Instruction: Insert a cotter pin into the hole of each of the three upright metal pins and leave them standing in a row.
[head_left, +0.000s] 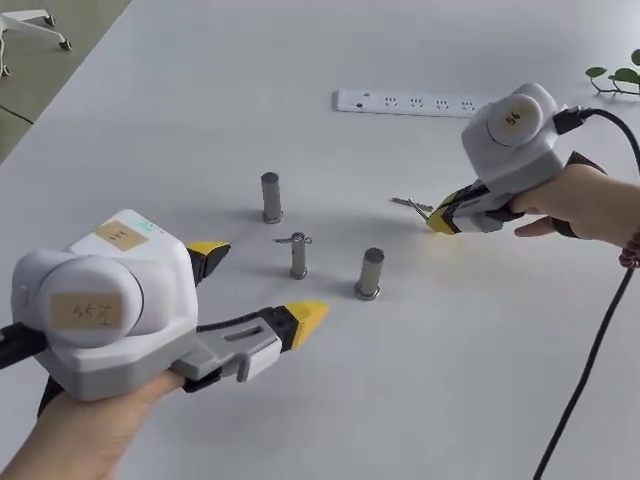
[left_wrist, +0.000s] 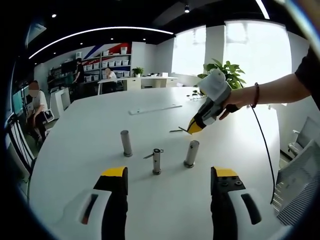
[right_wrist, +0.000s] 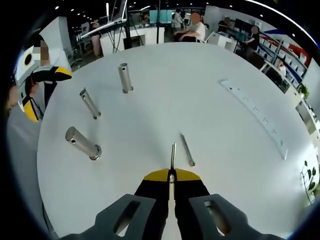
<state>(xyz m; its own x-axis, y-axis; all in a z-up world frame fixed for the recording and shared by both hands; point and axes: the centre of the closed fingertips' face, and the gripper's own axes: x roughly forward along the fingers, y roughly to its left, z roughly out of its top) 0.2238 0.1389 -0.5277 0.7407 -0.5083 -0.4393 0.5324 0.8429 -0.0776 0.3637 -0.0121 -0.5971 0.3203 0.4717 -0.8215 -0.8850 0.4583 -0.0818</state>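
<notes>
Three upright metal pins stand in a row: the far one, the middle one and the near-right one. A cotter pin sits through the top of the middle pin. My right gripper is low over the table to the right of the row, shut on a second cotter pin that points forward from its tips. A third cotter pin lies loose on the table just beside it. My left gripper hovers open in front of the row, holding nothing, jaws wide apart.
A white power strip lies behind the pins. A black cable trails from the right gripper across the table's right side. A small plant stands at the far right. The white table has free room to the left.
</notes>
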